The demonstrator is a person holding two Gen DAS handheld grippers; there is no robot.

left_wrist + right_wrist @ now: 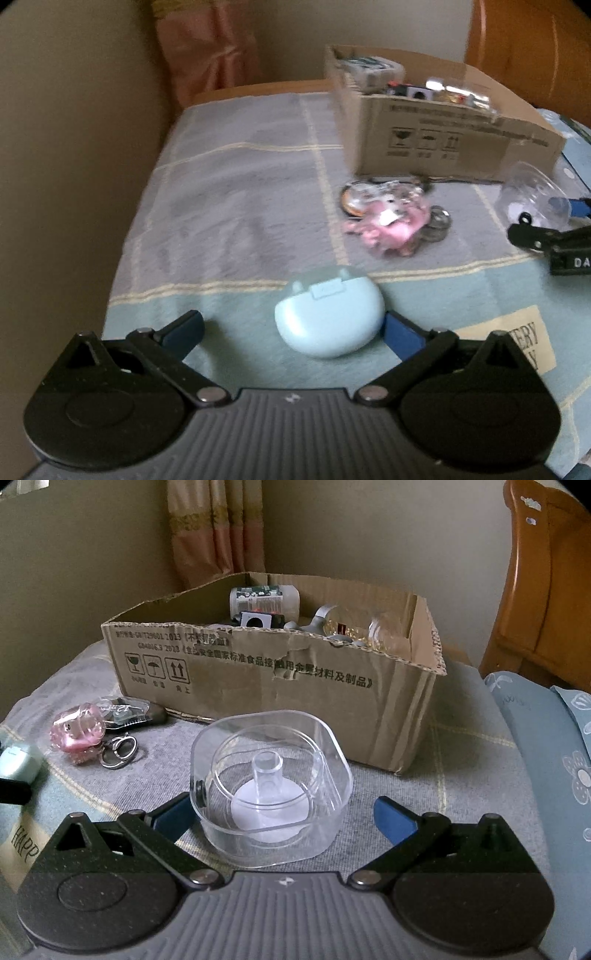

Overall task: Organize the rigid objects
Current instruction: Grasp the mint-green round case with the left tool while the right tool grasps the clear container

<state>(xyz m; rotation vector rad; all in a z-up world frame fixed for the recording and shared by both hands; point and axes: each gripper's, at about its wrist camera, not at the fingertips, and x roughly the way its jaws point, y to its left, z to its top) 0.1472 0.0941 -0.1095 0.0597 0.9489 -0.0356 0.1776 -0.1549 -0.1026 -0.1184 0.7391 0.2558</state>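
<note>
A pale blue earbud case lies on the cloth between the open fingers of my left gripper; the right pad is at its side, the left pad is apart. A clear plastic container with a white disc inside sits between the open fingers of my right gripper, neither pad clamped on it. It also shows in the left wrist view. A cardboard box holding several items stands behind it.
A pink keychain with rings lies left of the container, also in the left wrist view. A wooden chair stands at the right. A blue floral pillow lies to the right. The table edge and wall are on the left.
</note>
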